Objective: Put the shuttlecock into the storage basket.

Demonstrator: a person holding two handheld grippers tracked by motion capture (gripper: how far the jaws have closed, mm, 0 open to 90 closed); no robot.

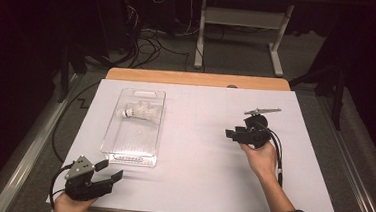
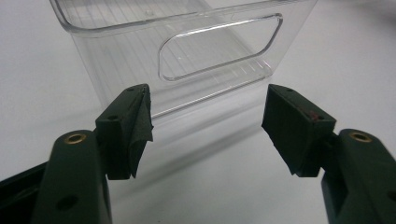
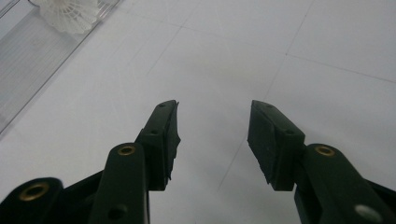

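Observation:
A clear plastic bin (image 1: 134, 147) lies on the white table sheet, left of centre, with white shuttlecocks (image 1: 138, 111) in its far half. My left gripper (image 1: 108, 170) rests at the table's near left corner, open, jaws aimed at the bin's near end wall with its handle slot (image 2: 219, 46); nothing is between them. My right gripper (image 1: 231, 134) hovers right of centre, pointing left toward the bin, open and empty (image 3: 214, 140). The bin's edge (image 3: 28, 60) and a shuttlecock (image 3: 70, 14) appear at the upper left of the right gripper view.
The white sheet (image 1: 198, 152) covers a wooden table (image 1: 198, 79). Beyond the far edge stand a table frame (image 1: 241, 34) and tangled cables (image 1: 150, 43) on the floor. A metal rail (image 1: 23, 144) runs along the left side.

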